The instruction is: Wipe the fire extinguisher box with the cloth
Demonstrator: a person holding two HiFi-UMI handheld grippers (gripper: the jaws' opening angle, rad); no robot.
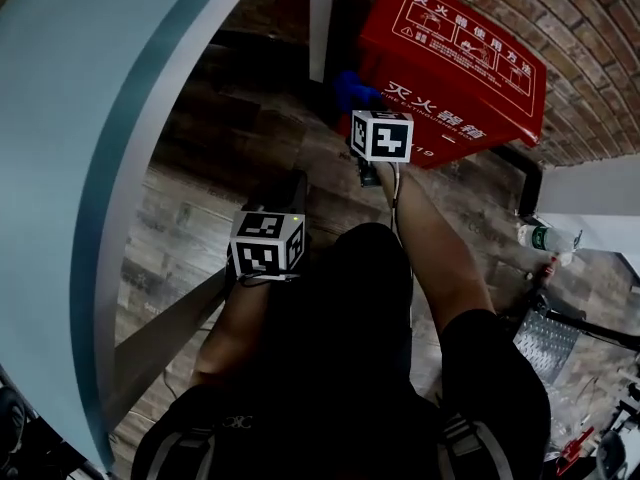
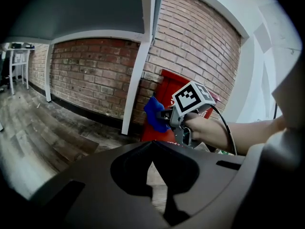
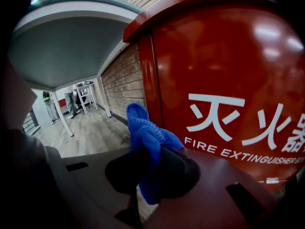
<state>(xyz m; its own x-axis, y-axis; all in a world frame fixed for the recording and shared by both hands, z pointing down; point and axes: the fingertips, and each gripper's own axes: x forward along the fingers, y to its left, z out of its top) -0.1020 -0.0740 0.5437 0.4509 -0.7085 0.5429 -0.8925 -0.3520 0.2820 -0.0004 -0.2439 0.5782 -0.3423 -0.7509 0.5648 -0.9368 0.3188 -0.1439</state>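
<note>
The red fire extinguisher box (image 1: 455, 68) stands against the brick wall, with white characters on its front (image 3: 224, 89). A blue cloth (image 1: 352, 90) is clamped in my right gripper (image 1: 360, 108), which is shut on it right at the box's left front edge. In the right gripper view the cloth (image 3: 147, 137) sticks up from between the jaws of my right gripper (image 3: 150, 171), close to the red panel. My left gripper (image 1: 295, 183) hangs back over the floor, shut and holding nothing. Its own view shows its tips (image 2: 151, 163) meeting, and beyond them the cloth (image 2: 153, 113) and box (image 2: 164, 87).
A white post (image 1: 322, 18) rises just left of the box. A large grey-blue curved tabletop (image 1: 80, 168) fills the left side. A water bottle (image 1: 548, 238) lies on the wooden floor at the right, near a metal frame (image 1: 545, 338).
</note>
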